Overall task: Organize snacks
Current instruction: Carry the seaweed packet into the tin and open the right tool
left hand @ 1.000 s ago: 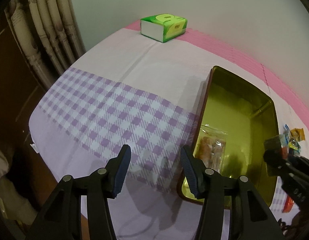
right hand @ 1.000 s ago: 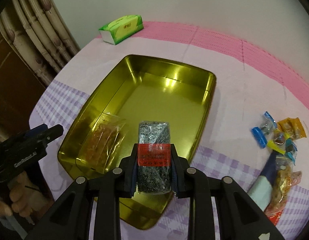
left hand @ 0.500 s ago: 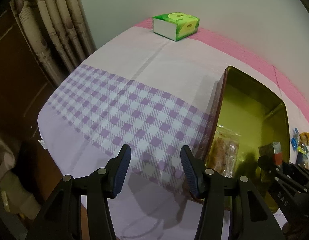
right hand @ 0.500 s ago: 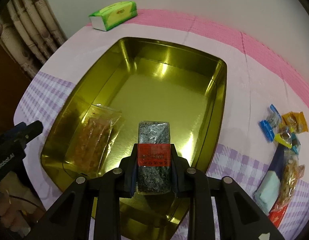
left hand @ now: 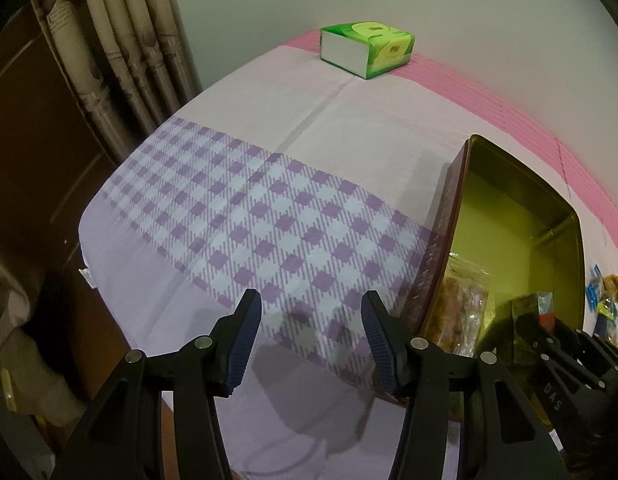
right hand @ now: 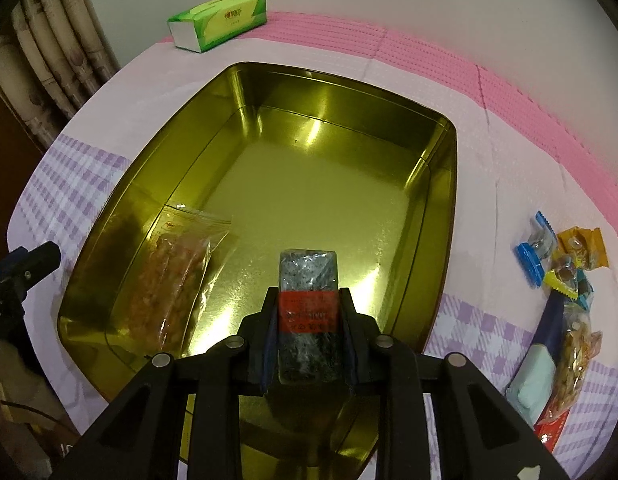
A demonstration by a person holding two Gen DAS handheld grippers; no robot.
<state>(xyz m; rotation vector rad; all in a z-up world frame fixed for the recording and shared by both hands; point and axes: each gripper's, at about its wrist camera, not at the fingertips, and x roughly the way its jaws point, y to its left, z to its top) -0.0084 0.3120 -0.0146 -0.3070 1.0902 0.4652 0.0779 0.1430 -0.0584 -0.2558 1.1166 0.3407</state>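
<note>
A gold tin box (right hand: 449,184) stands open on the table. My right gripper (right hand: 308,320) is shut on a dark speckled snack bar with a red label (right hand: 308,276), held low inside the tin near its front wall. A clear bag of orange snacks (right hand: 173,276) lies at the tin's front left. In the left wrist view the tin (left hand: 569,232) is at the right, with the bag (left hand: 465,312) and the held bar (left hand: 537,308) inside it. My left gripper (left hand: 311,334) hangs open over the purple checked cloth, left of the tin, with nothing between its fingers.
Several wrapped snacks (right hand: 565,264) and a bag of nuts (right hand: 573,356) lie on the cloth right of the tin. A green tissue box (right hand: 217,20) sits at the far left by the wall. Curtains (left hand: 121,52) hang beyond the table's left edge.
My right gripper has sunk with the bar, deeper into the tin. The left wrist view has swung slightly left, so the tin sits further right in it.
</note>
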